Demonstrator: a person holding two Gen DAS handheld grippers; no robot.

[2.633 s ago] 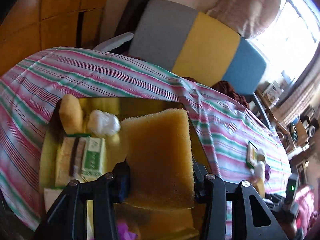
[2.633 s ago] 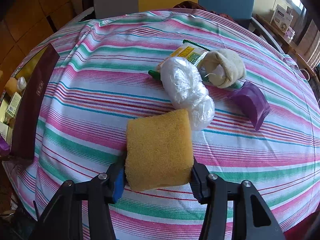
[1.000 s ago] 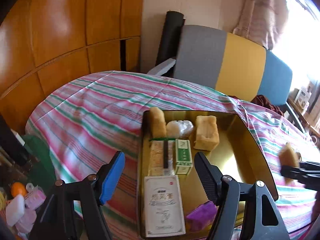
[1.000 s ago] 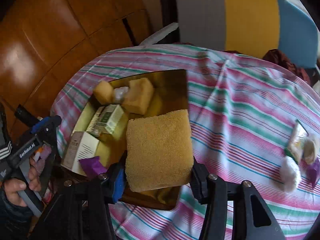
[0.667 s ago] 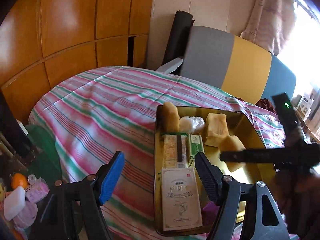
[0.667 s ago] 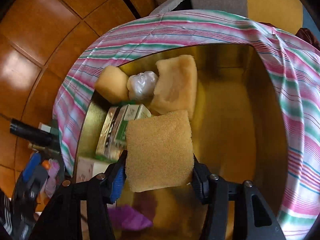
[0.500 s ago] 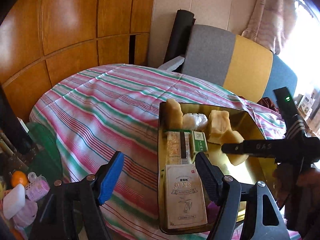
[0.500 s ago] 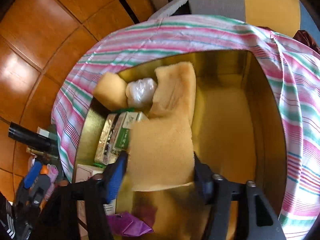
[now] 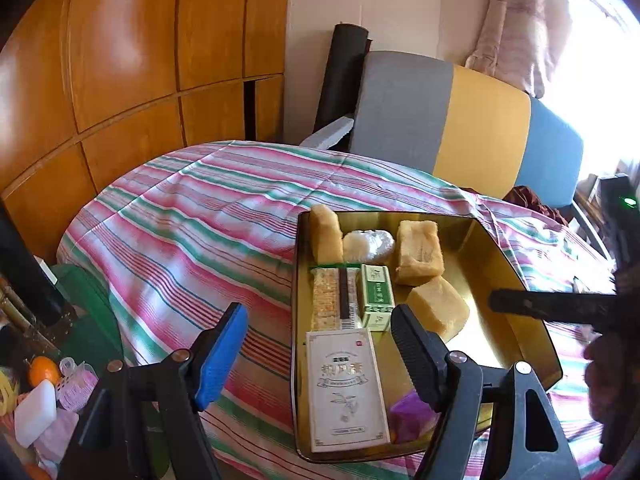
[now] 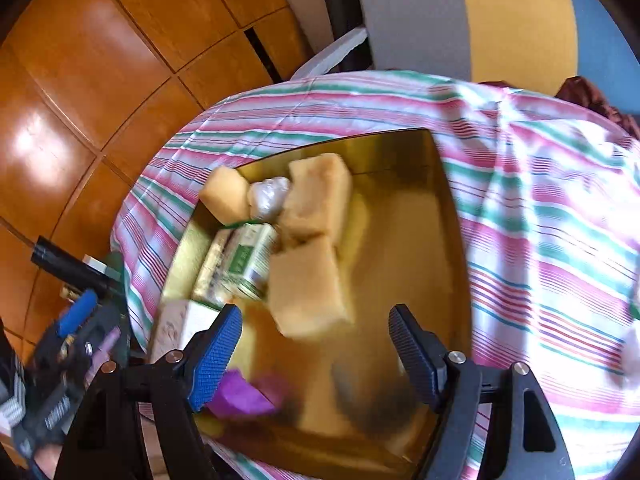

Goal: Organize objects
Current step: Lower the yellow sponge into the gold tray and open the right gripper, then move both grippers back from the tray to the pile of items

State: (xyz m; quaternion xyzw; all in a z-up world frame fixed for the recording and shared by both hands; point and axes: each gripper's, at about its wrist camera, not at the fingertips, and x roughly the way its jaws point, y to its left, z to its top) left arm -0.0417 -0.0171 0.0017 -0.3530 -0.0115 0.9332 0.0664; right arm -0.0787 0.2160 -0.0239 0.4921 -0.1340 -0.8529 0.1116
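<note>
Releasing a yellow sponge (image 10: 308, 284) into the gold tray (image 10: 452, 248), with the right gripper (image 10: 316, 344) hanging above it, fingers spread wide and holding nothing. Resting now on the tray floor, at 6 o'clock from a bigger sponge (image 9: 419, 252), touching the green box (image 9: 375, 294). Judging the next move: lifting straight up, keeping the fingers wide to avoid snagging the foam. Left gripper (image 9: 318, 356) idling at the tray's 7 o'clock corner, fingers likewise apart and empty. Counting in the tray: three sponges, one white plastic wad (image 9: 369, 245), one green box, one cracker pack (image 9: 332, 298), one white carton (image 9: 346, 388), one purple packet (image 9: 412, 416)
</note>
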